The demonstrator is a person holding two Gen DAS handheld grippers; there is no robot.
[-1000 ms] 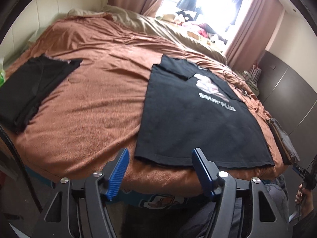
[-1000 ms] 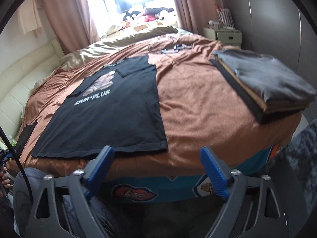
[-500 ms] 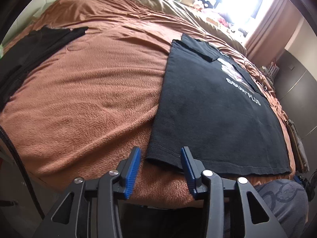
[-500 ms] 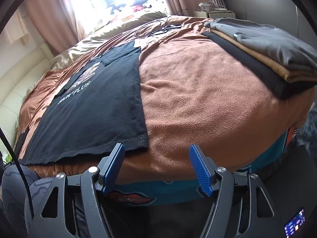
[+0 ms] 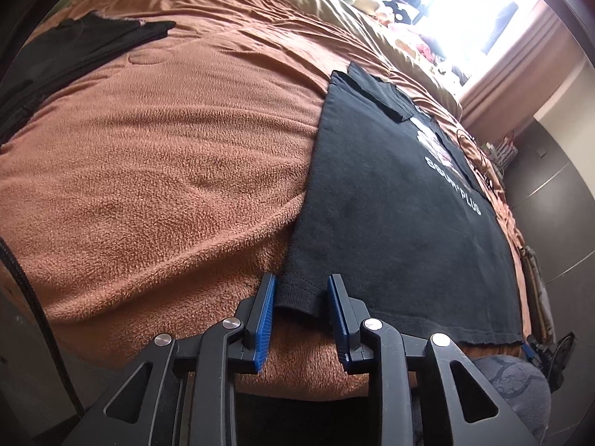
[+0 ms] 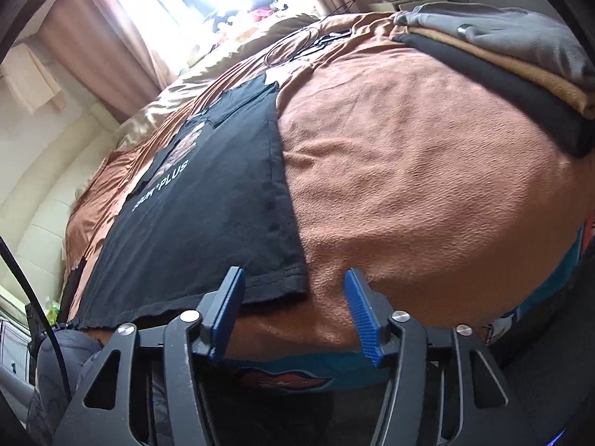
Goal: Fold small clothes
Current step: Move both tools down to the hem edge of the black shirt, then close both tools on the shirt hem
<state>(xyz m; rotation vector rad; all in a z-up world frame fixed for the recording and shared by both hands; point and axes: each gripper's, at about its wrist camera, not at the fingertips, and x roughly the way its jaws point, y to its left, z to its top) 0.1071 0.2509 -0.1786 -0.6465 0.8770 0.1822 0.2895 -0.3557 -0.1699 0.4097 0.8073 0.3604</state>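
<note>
Hem-grab step: left gripper (image 5: 300, 290) and right gripper (image 6: 293, 284) gape (unclenched) around shirt (image 5: 390, 204) corners, 6 o'clock edge; next, clamp.

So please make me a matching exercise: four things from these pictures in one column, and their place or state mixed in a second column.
Things:
1. black T-shirt
2. stack of folded clothes
3. left hand-held gripper
4. right hand-held gripper

Place or state:
A. open, around the shirt's right hem corner
B. spread flat on the brown blanket
C. open, around the shirt's left hem corner
D. piled near the bed's right edge

Pairs: 1-B, 2-D, 3-C, 4-A
</note>
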